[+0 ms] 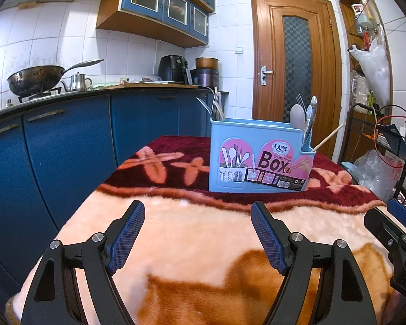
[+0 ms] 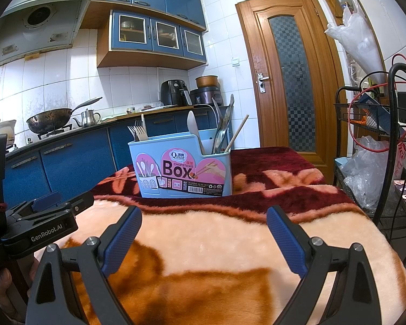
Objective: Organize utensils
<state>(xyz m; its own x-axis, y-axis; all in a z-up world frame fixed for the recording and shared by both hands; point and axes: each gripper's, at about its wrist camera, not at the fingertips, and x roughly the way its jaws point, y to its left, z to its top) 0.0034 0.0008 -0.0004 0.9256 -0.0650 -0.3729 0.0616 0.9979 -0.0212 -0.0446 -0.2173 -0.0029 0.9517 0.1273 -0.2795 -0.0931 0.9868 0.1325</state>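
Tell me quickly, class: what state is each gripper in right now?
Left gripper: open, holding nothing, over the peach plush blanket.
Right gripper: open, holding nothing, facing the light blue plastic utensil box.

1. The utensil box [image 1: 259, 159] is pale blue, with pink labels and black lettering.
2. The blanket [image 1: 203, 238] is peach with orange patches, and dark red with peach flowers toward its far edge.
3. The cupboards [image 1: 67, 140] are blue.
4. The door [image 1: 295, 54] is brown wood with chequered glass.
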